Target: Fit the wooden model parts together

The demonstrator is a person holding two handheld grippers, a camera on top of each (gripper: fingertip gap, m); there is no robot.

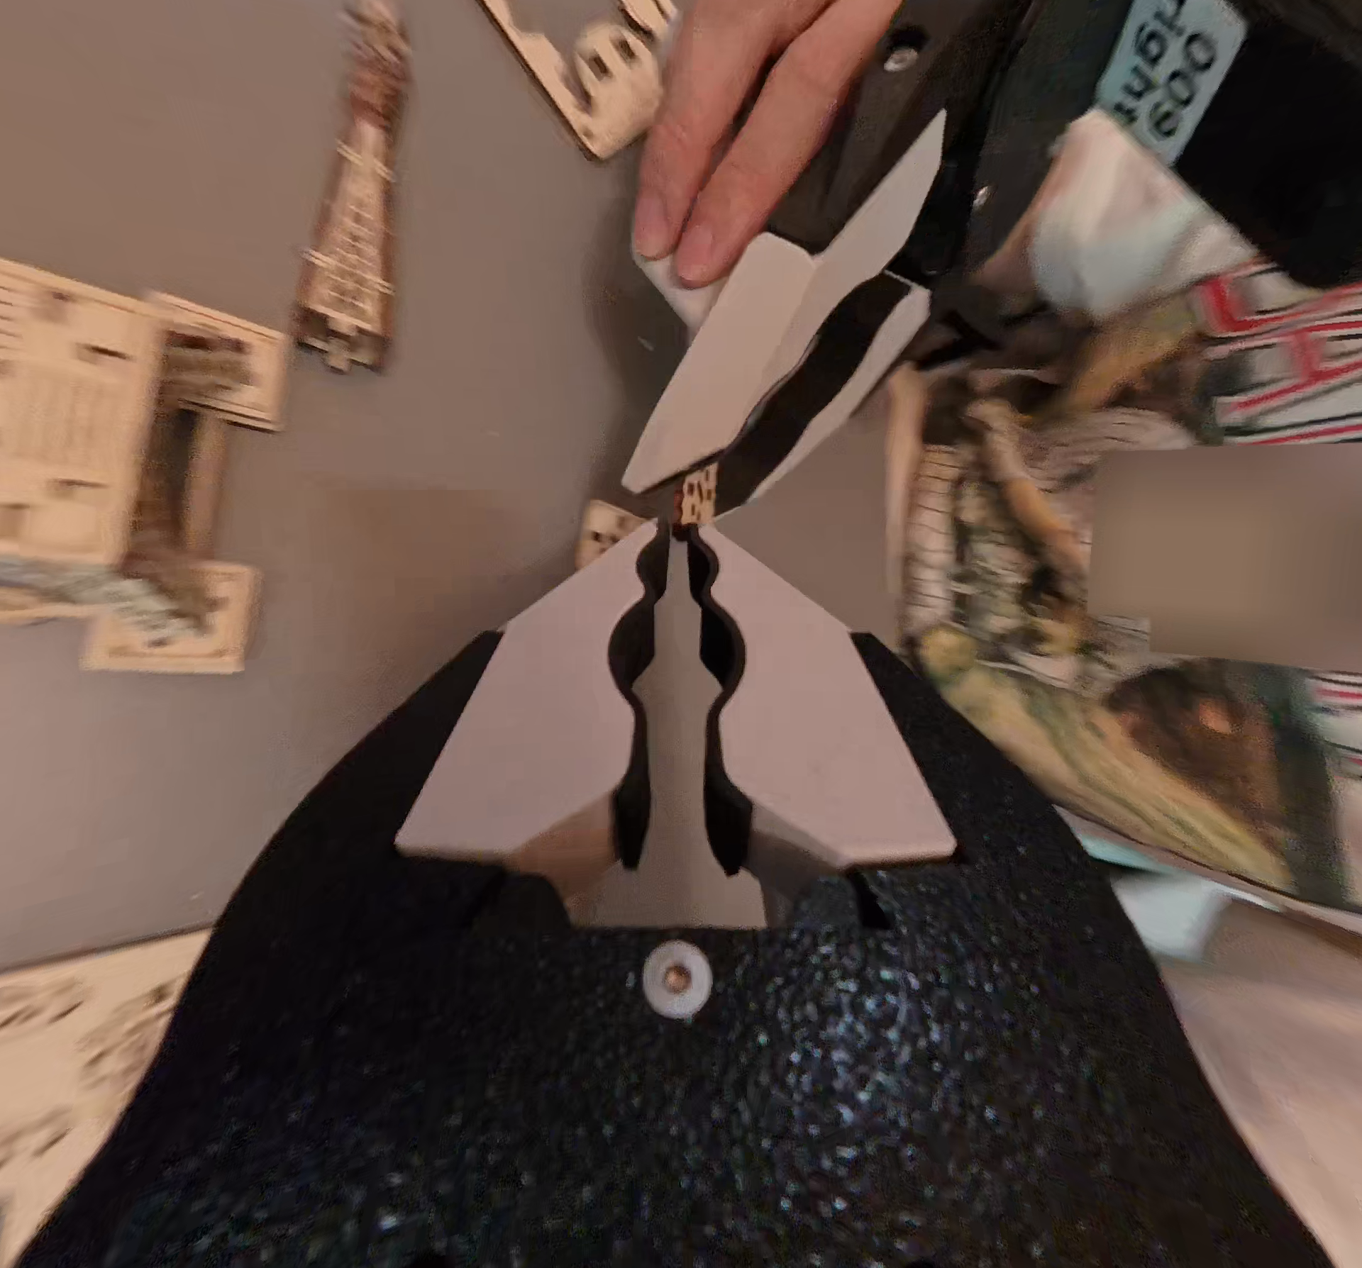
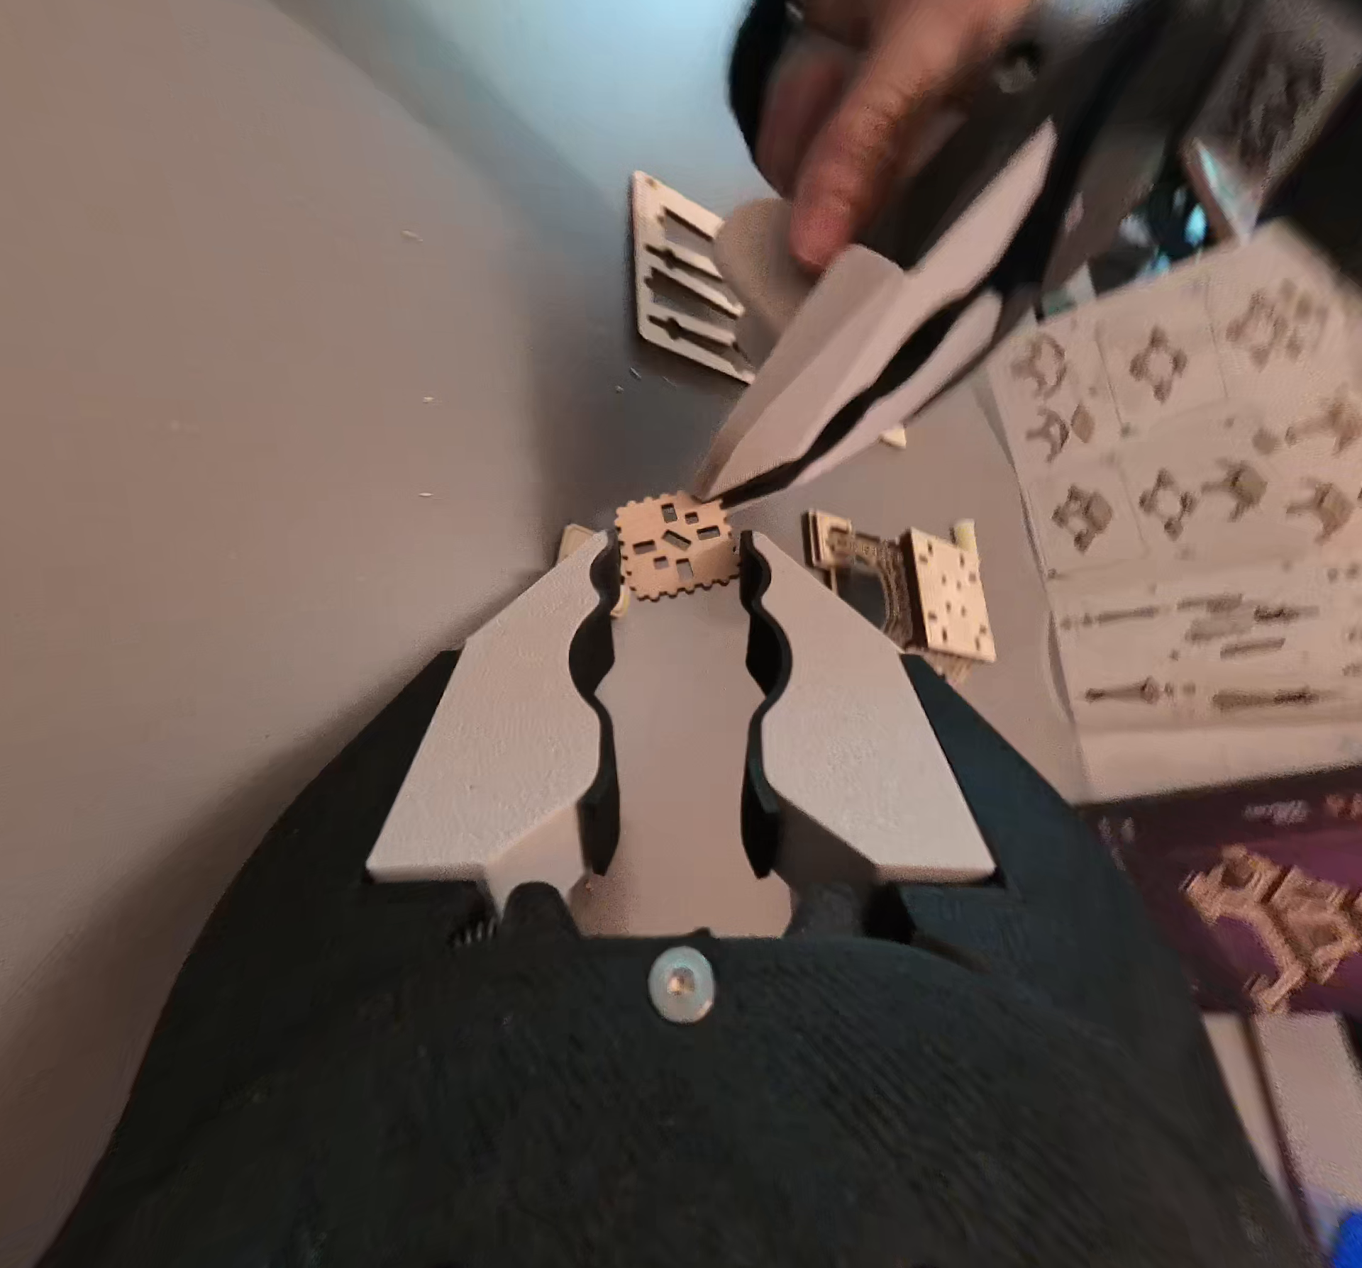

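Observation:
A small square wooden plate (image 2: 674, 555) with several cut-out slots and toothed edges is held above the grey table (image 2: 295, 422). My right gripper (image 2: 676, 541) is shut on it, one finger on each side edge. My left gripper (image 1: 676, 533) is shut on the plate's thin far edge, and the plate shows edge-on (image 1: 696, 499) there. In the right wrist view the left gripper (image 2: 711, 492) comes down from the upper right onto the plate's far corner. In the left wrist view the right gripper (image 1: 689, 499) comes from the upper right, held by a hand (image 1: 774, 90).
On the table lie a wooden spire (image 1: 354, 201), a partly built wooden block (image 1: 110, 459), emptied wooden sheets (image 1: 560, 32) and a small loose piece (image 1: 601, 533). The right wrist view shows a cut-out sheet (image 2: 682, 282), a partly built model (image 2: 906, 584), an instruction sheet (image 2: 1194, 496) and a purple box (image 2: 1253, 901). Only a small space, under 4 cm, lies between the two pairs of fingers. It is some 10 cm from my right tips to the partly built wooden block (image 1: 110, 459). It is also in sight in the right wrist view (image 2: 915, 569).

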